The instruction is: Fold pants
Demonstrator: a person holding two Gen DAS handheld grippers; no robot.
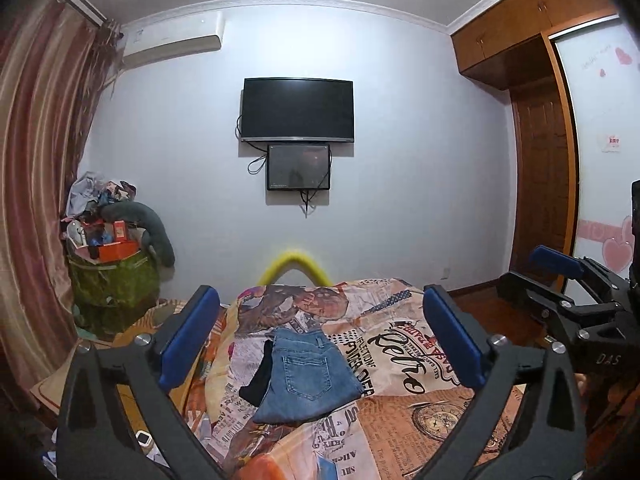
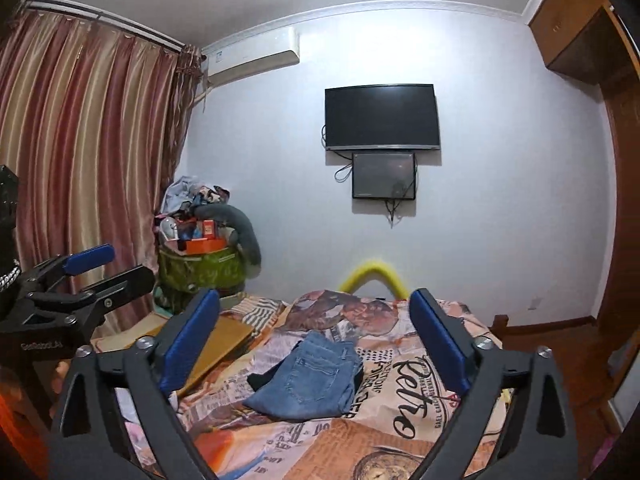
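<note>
"Retro" on bedspread (image 1: 400,412); "DAS" on right gripper (image 1: 560,276)

The pants (image 1: 308,376) lie on the bed (image 1: 420,412), between and beyond both raised tools, touching neither.

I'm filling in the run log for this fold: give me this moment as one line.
jeans: folded compact on bedspread | black garment: beside jeans | left gripper: open, empty, above bed | right gripper: open, empty
</note>
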